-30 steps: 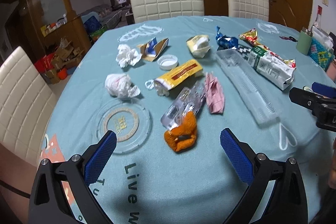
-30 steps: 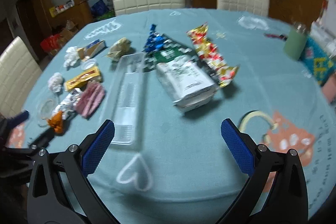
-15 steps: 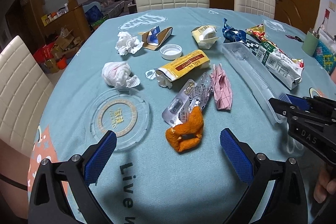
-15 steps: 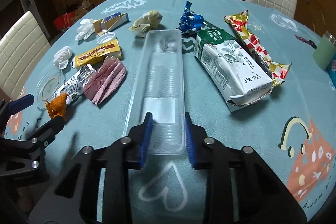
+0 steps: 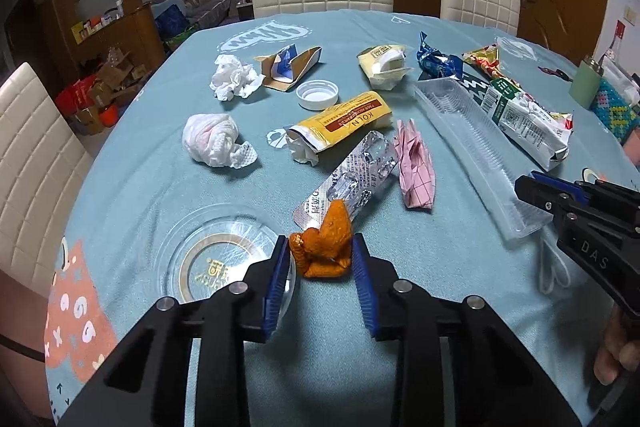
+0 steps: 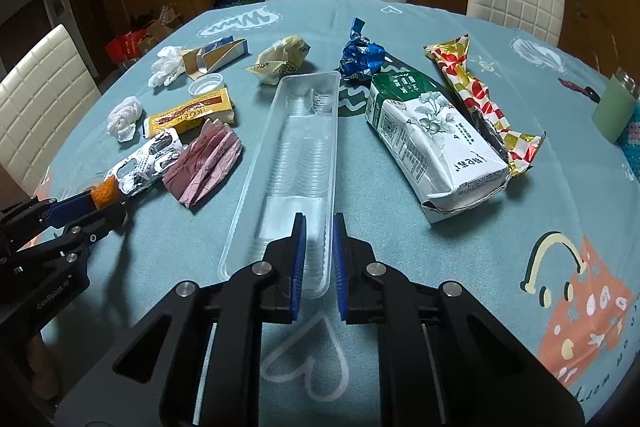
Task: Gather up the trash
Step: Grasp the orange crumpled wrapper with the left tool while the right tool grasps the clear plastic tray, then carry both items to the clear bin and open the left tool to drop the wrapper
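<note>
While both sets of jaws are closing, each has a piece of trash between its blue pads. At the left gripper (image 5: 320, 263) it is the orange peel (image 5: 326, 247), pressed on both sides, with the clear round lid (image 5: 200, 247) at its nine o'clock and the blister pack (image 5: 352, 183) at twelve. The right gripper (image 6: 319, 251) pinches the near right wall of the clear plastic tray (image 6: 296, 147) — the white-and-green bag (image 6: 432, 135) lies at the tray's three o'clock, the pink wrapper (image 6: 208, 167) at nine.
</note>
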`<state>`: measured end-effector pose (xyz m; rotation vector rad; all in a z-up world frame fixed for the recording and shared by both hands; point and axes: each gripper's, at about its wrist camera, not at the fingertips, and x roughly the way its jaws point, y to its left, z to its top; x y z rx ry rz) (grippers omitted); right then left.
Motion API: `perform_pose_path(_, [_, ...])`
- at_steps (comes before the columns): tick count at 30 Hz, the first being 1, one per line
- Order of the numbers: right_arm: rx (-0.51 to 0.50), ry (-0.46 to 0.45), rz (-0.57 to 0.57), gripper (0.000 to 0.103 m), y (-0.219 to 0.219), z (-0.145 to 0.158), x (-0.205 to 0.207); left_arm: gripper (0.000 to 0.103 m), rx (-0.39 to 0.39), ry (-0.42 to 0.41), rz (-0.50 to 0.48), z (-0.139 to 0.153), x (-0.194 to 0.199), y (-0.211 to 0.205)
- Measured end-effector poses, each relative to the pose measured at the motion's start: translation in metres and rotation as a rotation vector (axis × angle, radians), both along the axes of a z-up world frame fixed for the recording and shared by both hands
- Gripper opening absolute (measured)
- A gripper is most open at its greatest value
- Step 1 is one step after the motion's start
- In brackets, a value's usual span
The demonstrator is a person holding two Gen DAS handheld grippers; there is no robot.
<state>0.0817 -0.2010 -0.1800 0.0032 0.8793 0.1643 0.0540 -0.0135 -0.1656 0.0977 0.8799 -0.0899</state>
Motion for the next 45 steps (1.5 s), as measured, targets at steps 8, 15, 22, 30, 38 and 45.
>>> perform_pose_path(8, [0.013, -0.041, 0.013, 0.006, 0.002, 0.011, -0.009, 0.027, -0.01, -0.075, -0.013, 0.017, -0.011, 0.004])
perform_pose_path(15, [0.017, -0.063, 0.016, 0.003, 0.003, 0.017, -0.015, 0.026, -0.018, -0.118, 0.001, 0.025, -0.015, 0.01])
perform_pose_path(22, [0.028, -0.112, -0.001, 0.046, 0.003, 0.026, -0.018, 0.026, -0.025, -0.126, 0.023, 0.026, -0.014, 0.016])
perform_pose_path(30, [-0.014, -0.11, -0.001, 0.087, 0.015, 0.024, -0.007, 0.026, -0.025, -0.125, 0.024, 0.024, -0.011, 0.019])
perform_pose_path(38, [-0.04, 0.003, 0.017, 0.05, 0.025, -0.003, 0.005, 0.026, -0.015, -0.134, 0.032, 0.024, -0.009, 0.024])
perform_pose_path(45, [-0.07, -0.106, 0.008, 0.041, 0.028, 0.022, -0.011, 0.026, -0.023, -0.167, 0.06, 0.034, -0.011, 0.038])
